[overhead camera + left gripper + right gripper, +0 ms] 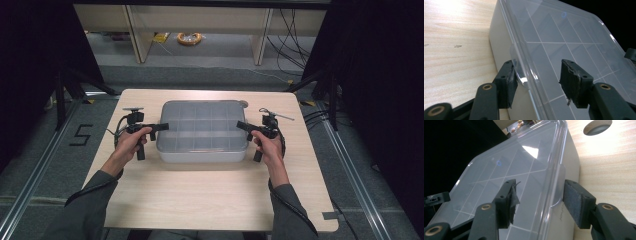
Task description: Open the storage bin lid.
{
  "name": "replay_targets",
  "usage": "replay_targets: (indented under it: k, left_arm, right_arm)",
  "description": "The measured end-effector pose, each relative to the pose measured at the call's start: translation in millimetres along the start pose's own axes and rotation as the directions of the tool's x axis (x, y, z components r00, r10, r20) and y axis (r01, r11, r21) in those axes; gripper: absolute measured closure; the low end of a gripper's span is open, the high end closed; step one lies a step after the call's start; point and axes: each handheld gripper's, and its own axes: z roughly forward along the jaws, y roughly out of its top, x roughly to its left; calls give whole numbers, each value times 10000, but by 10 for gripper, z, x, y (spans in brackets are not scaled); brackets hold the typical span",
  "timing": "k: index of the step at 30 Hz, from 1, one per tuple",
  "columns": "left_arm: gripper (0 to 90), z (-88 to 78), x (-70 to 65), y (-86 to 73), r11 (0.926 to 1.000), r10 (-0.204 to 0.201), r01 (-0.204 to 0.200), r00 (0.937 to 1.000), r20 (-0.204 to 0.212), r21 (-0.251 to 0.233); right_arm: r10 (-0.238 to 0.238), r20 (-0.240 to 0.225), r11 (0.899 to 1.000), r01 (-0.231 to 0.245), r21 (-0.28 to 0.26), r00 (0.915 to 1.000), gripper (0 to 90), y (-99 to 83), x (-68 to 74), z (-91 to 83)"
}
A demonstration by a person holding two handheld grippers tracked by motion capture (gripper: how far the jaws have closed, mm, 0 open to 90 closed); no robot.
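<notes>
A clear-lidded plastic compartment box (202, 131) lies in the middle of the wooden table (200, 195). My left gripper (162, 126) reaches its left side and my right gripper (241, 125) its right side. In the left gripper view the open left gripper (537, 72) straddles the lid's rim of the box (564, 42): one pad sits against the clear latch tab (515, 56), the other stands over the lid. In the right gripper view the open right gripper (539, 192) straddles the opposite rim of the box (506, 170), one pad close beside the latch tab (560, 182).
A round hole (243, 104) is cut in the table just behind the box's far right corner. Bare wood lies in front of the box toward the person. Black curtains flank the table, and wooden furniture legs and cables stand on the floor beyond.
</notes>
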Motion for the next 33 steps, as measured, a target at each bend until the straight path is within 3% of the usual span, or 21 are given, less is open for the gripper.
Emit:
replay_targets:
  k: [1,2,6,7,8,11,14,15,16,17,18,19,20,22,23,24,25,32,33]
  left_arm:
    - [467,-3,-13,-5,10000,-7,7,10000,-14,-62]
    - [471,-3,-13,-5,10000,-7,7,10000,-14,-62]
    - [478,-12,-18,-2,10000,28,-28,10000,-37,-92]
    - [479,-13,-13,-2,10000,31,-31,10000,-13,-88]
    - [480,-16,-12,0,10000,25,-25,10000,-3,-60]
    - [486,-36,-25,12,9999,131,-131,9999,7,-19]
    - [505,-55,-29,19,9998,196,-196,9998,-18,-35]
    - [514,-71,-31,25,9997,217,-218,9998,-29,-145]
    - [521,-71,-31,25,9997,217,-218,9998,-29,-145]
    - [526,-88,-43,29,9994,291,-292,9996,-62,-178]
    - [527,-100,-46,34,9993,272,-273,9996,-25,-243]
    - [532,-117,-55,41,9992,295,-295,9996,11,-288]
    - [538,-117,-55,41,9992,295,-295,9996,11,-288]
    - [562,-161,-74,62,9984,309,-305,9995,66,-478]
    - [569,-209,-110,84,9972,374,-367,9993,91,-646]
    - [574,-209,-110,84,9972,374,-367,9993,91,-646]
    - [582,-259,-148,96,9956,516,-507,9986,90,-793]
    - [623,-382,-236,114,9917,627,-600,9978,198,-1137]
    - [624,-428,-267,120,9902,657,-616,9974,287,-1252]
  right_arm:
    - [3,-35,10000,-3,-43,10000,481,2,2,-5]
    - [-513,44,9984,514,-235,9987,492,11,-32,-5]
    - [-398,41,9988,399,-277,9992,512,4,-34,-16]
    - [-159,64,9992,161,-378,9999,540,-2,-35,-19]
    - [525,-2,9983,-525,-238,9986,550,-9,11,-40]
    - [338,157,9983,-331,-478,9993,586,-8,26,-52]
    - [441,178,9971,-429,-627,9989,601,3,59,-82]
    - [-449,399,9945,484,-929,9982,615,12,20,-81]
    - [-428,457,9942,471,-967,9980,624,9,25,-85]
    - [-70,358,9952,104,-969,9993,629,2,54,-97]
    - [-370,443,9924,419,-1154,9983,637,5,32,-94]
    - [-135,132,9923,150,-1227,9998,643,10,58,-105]
    - [205,111,9926,-190,-1203,9997,643,16,102,-131]
    - [189,74,9926,-179,-1198,9998,643,25,130,-152]
    - [-463,207,9884,488,-1438,9987,646,45,131,-173]
    - [-463,207,9884,488,-1438,9987,646,45,131,-173]
    - [43,113,9900,-26,-1409,9999,654,48,207,-214]
    - [78,5,9844,-76,-1756,10000,666,74,286,-335]
    - [-174,17,9813,174,-1918,9998,666,83,306,-372]
